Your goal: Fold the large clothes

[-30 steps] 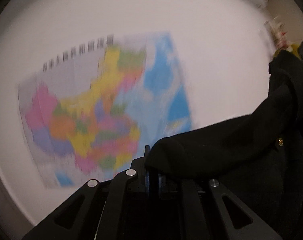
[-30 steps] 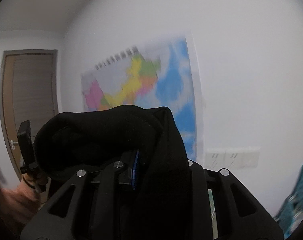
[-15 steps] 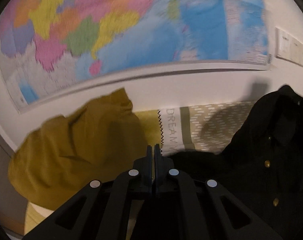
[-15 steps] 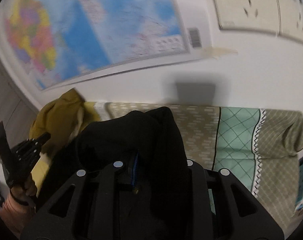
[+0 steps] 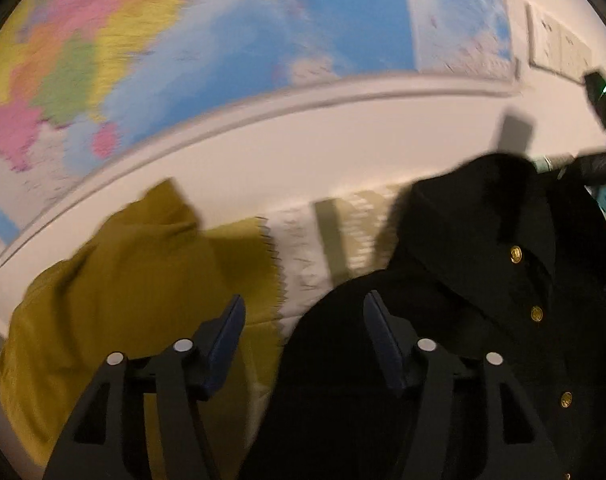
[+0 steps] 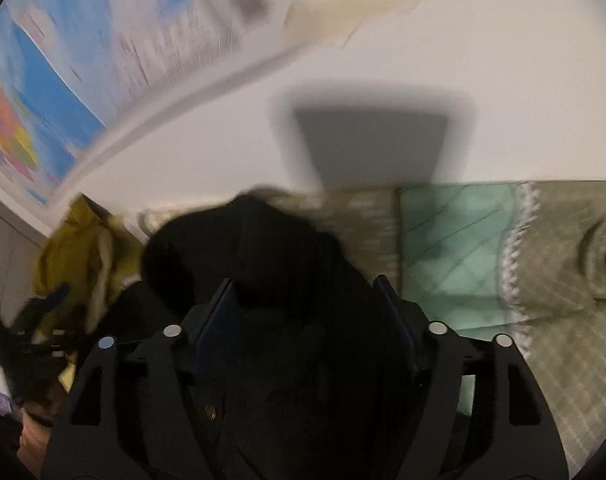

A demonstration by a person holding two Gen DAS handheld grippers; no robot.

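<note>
Black coat [image 5: 483, 320], gold-buttoned, lies on the bed [image 6: 463, 248] against the wall, under the map [image 5: 263, 32]. From where one stands, what matters is which side of each tool the cloth falls.

The left tool [image 5: 303, 316] has its jaws spread wide and grips nothing. The coat's shoulder mound sits at its right finger and runs off to that tool's right, while a mustard-yellow garment [image 5: 135, 280] lies heaped to the left, close under the other finger. So the coat is right of centre for this tool, and the yellow heap is the thing it could catch by mistake.

The right tool [image 6: 303, 296] is also open, yet a fold of black cloth bulges up between its fingers; the jaws stand apart on either side of it and do not seem to pinch it. It is the nearer of the two to the coat.

The button row in the left wrist view runs away and down to the right, which I take to be the coat's long axis, slanting across the patterned bedspread [image 6: 551, 280]. Both views are blurred, so finer edges cannot be made out.
</note>
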